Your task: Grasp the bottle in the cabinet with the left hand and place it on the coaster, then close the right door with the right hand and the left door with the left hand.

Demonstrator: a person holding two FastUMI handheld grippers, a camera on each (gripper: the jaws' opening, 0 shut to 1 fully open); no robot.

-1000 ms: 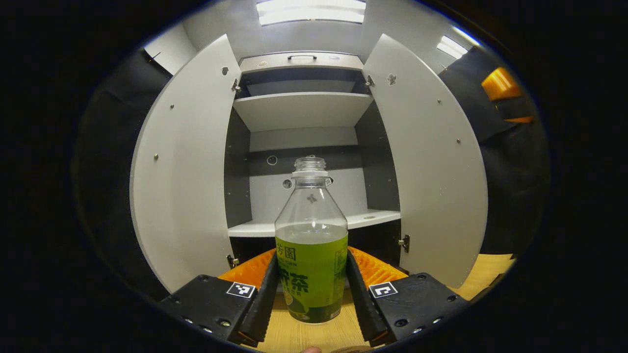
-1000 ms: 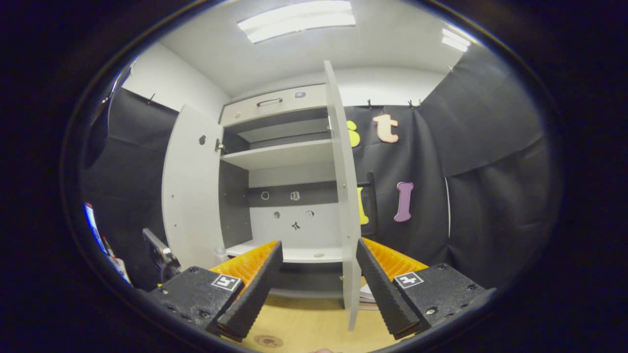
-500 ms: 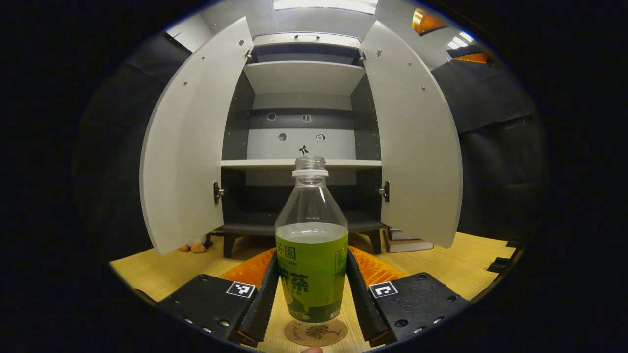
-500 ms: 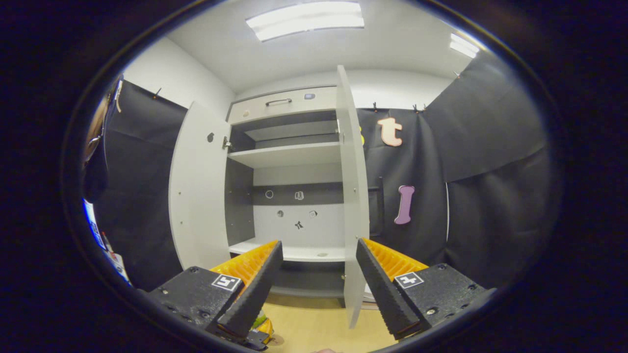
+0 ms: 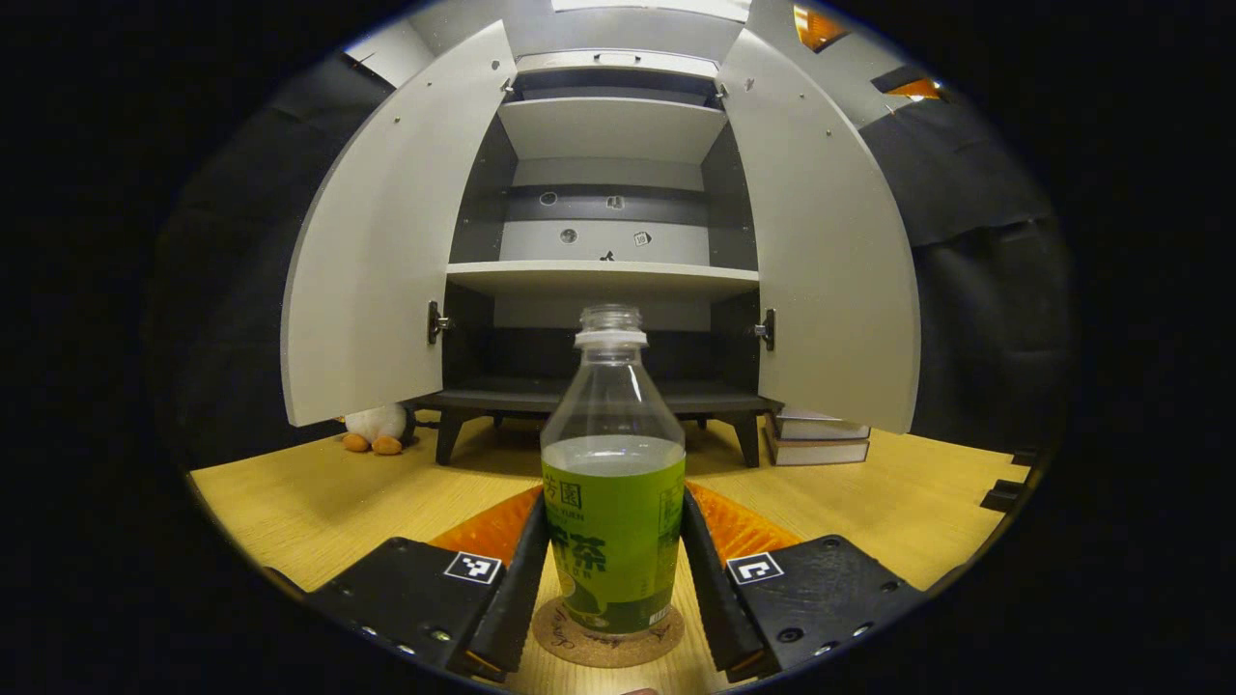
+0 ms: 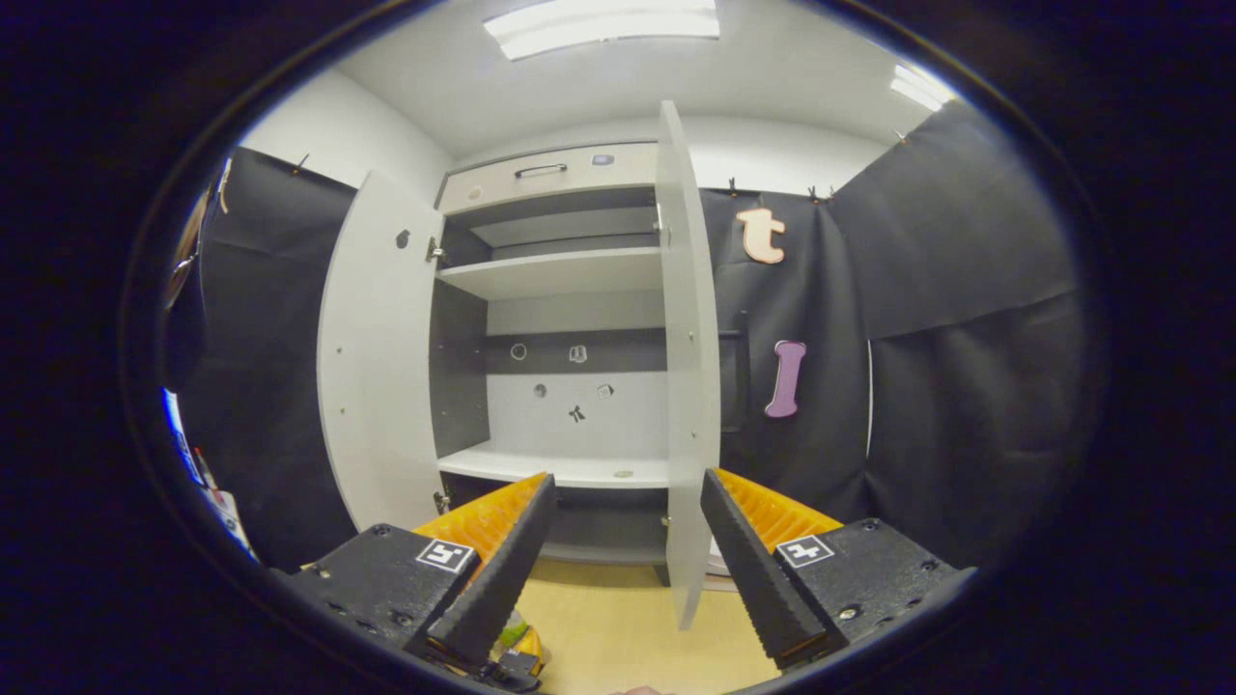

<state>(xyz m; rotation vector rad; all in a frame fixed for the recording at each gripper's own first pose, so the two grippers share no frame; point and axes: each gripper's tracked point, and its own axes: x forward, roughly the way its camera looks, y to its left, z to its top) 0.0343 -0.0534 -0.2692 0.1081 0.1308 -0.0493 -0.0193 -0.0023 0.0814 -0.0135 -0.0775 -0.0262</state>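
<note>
In the left gripper view, a clear uncapped bottle [image 5: 612, 502] with a green label and green liquid stands upright between my left gripper's fingers, and the left gripper [image 5: 612, 579] is shut on it. Its base sits over a round cork coaster [image 5: 606, 640] on the wooden floor; whether it touches I cannot tell. Behind it stands the grey cabinet [image 5: 606, 275] with its left door [image 5: 381, 261] and right door [image 5: 830, 261] swung wide. In the right gripper view, my right gripper [image 6: 618, 555] is open with nothing between its fingers, facing the right door [image 6: 688, 386] edge-on.
Two stacked books [image 5: 816, 439] lie by the cabinet's right leg. A small plush toy [image 5: 372, 427] sits under the left door. The wooden floor [image 5: 319, 502] spreads in front of the cabinet. Black cloth walls close in both sides.
My left gripper has come down with the bottle from shelf height to the coaster on the floor. The right gripper has barely shifted, staying open before the right door.
</note>
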